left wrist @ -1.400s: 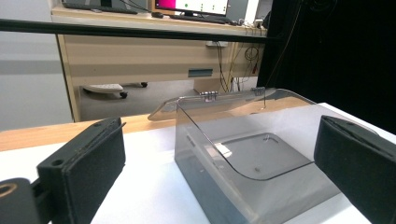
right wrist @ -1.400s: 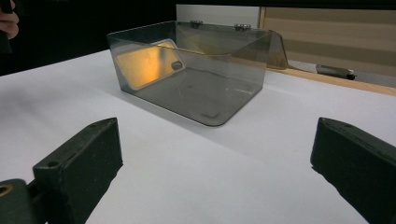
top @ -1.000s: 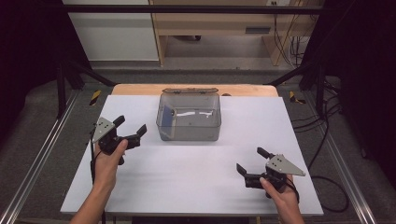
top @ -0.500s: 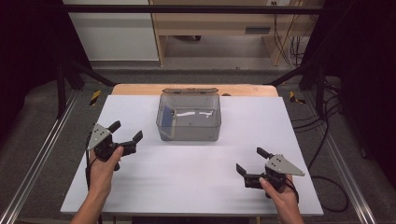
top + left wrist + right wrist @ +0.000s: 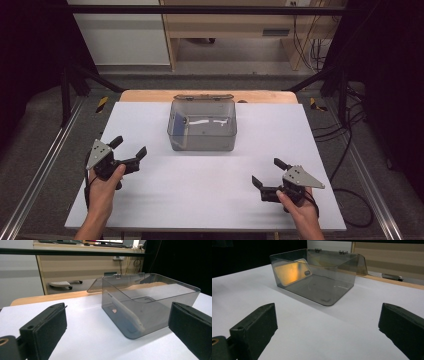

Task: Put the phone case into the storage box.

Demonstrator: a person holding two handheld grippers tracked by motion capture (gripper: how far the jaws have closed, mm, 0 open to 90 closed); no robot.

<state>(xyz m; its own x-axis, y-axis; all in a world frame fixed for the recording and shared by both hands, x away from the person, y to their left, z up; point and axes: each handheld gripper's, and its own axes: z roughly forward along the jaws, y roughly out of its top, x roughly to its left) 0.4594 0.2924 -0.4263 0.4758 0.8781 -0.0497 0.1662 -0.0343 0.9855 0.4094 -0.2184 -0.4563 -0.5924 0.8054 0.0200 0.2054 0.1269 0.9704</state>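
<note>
1. Left tongs [image 5: 126, 152] have pulled back from the clear box [image 5: 202, 131] toward the near-left of the counter [image 5: 200, 200] over the last second; right tongs [image 5: 265, 181] haven't moved. Probably nothing is being reached for yet.
2. Both tongs gape wide, empty, touching nothing.
3. Box sits at counter's far middle, lid open backward, a flat card-like item leaning inside; well apart from both tongs.

A white surface [image 5: 200, 200] sits on grey floor [image 5: 250, 80]. At twelve o'clock stands a wooden desk [image 5: 225, 22]; at eleven, a white cabinet [image 5: 120, 35]. Cables [image 5: 307, 40] hang at one o'clock.
</note>
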